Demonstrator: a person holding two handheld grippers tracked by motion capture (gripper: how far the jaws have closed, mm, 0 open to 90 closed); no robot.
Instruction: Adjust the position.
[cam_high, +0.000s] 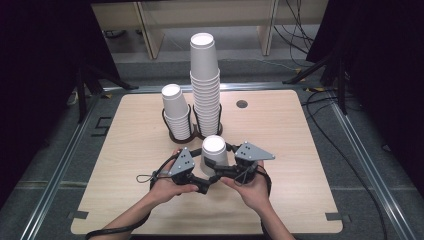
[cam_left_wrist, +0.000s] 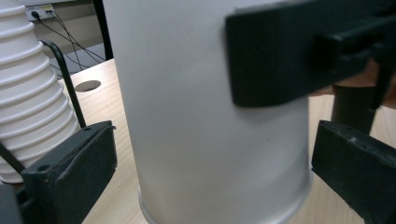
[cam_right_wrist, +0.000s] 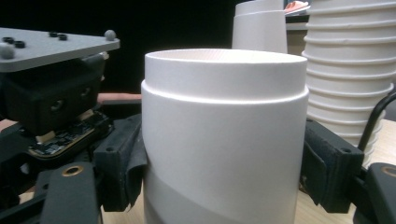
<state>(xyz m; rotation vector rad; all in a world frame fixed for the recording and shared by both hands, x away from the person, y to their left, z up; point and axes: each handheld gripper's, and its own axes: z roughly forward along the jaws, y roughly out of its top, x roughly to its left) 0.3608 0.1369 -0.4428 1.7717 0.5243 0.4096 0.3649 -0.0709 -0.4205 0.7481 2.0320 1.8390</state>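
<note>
Where the person's left hand (cam_high: 167, 186) comes in over the near edge of the desk (cam_high: 125, 150), the left tongs (cam_high: 204, 186) reach toward the foot of a pair of nested white paper cups (cam_high: 214, 154) standing upside down at the middle of the desk's near half. In the left gripper view those jaws stand apart on either side of the cups' lower wall, a gap visible at each side, so they are spread and not gripping. Behind the cups, farther up the desk, a short stack of cups (cam_high: 176, 110) sits in a black wire holder (cam_high: 172, 134), and just to its right a tall stack of cups (cam_high: 205, 80) rises from the holder's second ring. Right of the nested cups, the right tongs (cam_high: 218, 172), held in the right hand (cam_high: 255, 187), come at them from the other side; in the right gripper view its two padded jaws sit against the cups' wall on both sides, closed on them. Farther right, a round grommet hole (cam_high: 242, 104) marks the desk top.
</note>
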